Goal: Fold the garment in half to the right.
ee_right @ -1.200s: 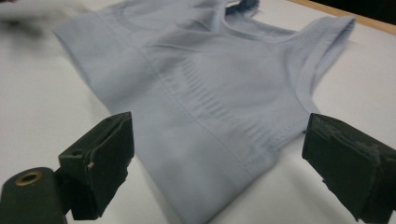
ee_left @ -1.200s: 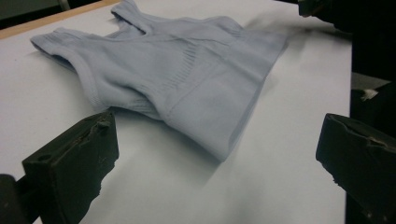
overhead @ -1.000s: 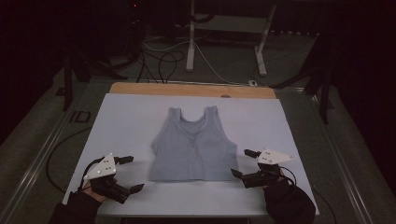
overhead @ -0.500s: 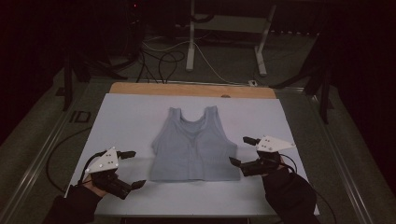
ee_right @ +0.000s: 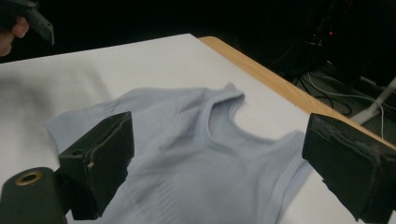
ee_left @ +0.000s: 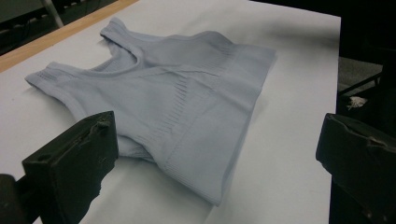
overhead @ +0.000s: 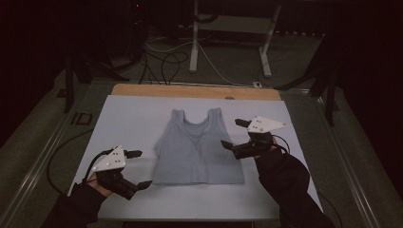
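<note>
- A pale blue tank top [overhead: 198, 149] lies flat in the middle of the white table [overhead: 133, 118], straps pointing to the far wooden edge [overhead: 190, 91].
- The left gripper [overhead: 137, 167] sits near the garment's lower left corner, apart from it — jaws spread wide, nothing between them.
- The right gripper [overhead: 234, 133] hovers just beside the top's right edge, by the armhole; its jaws stand released too, holding nothing.
- In the left gripper view the hem [ee_left: 205, 186] lies between the two black jaws.
- Cables [overhead: 166, 61] trail on the floor beyond the table.
</note>
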{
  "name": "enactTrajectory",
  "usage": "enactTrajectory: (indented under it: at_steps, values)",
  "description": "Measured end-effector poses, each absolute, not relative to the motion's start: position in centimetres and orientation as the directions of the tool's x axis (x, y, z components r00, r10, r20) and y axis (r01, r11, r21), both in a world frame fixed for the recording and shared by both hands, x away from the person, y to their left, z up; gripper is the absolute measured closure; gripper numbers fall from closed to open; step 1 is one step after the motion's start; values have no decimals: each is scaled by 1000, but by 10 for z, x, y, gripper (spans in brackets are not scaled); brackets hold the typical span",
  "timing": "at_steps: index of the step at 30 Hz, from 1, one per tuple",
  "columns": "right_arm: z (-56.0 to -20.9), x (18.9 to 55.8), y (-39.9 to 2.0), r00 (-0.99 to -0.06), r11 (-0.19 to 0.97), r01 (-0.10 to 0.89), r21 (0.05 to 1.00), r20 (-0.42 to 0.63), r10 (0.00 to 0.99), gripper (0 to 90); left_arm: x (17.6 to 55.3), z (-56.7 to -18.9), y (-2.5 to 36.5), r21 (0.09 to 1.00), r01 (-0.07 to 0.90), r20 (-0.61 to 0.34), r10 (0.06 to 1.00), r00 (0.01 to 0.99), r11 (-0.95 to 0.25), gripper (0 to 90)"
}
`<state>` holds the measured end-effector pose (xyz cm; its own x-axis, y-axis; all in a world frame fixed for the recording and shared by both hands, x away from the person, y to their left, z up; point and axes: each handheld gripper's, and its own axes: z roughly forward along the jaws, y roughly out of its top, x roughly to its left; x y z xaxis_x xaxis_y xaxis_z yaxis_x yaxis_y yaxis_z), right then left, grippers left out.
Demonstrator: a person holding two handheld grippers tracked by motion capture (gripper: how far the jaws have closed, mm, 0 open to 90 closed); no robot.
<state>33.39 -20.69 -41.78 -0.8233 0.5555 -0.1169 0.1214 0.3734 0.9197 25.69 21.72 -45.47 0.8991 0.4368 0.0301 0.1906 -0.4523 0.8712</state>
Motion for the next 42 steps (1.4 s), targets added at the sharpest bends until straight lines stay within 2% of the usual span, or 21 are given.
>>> enactTrajectory:
  at_steps: [15,23,31,42]
  values:
    - [-405,383,-154,-859,377,116,919,-97,502,91,260,-453,205,840,234,43,490,871,-489,3]
    - [-408,409,-121,-872,387,119,915,-91,482,92,260,-459,199,824,278,12,505,863,-494,3]
    - [-419,436,-94,-865,401,143,905,-82,495,91,261,-472,192,806,286,2,485,874,-519,3]
    - [-444,465,-63,-833,408,245,879,-25,552,91,268,-492,189,777,326,-31,484,874,-539,4]
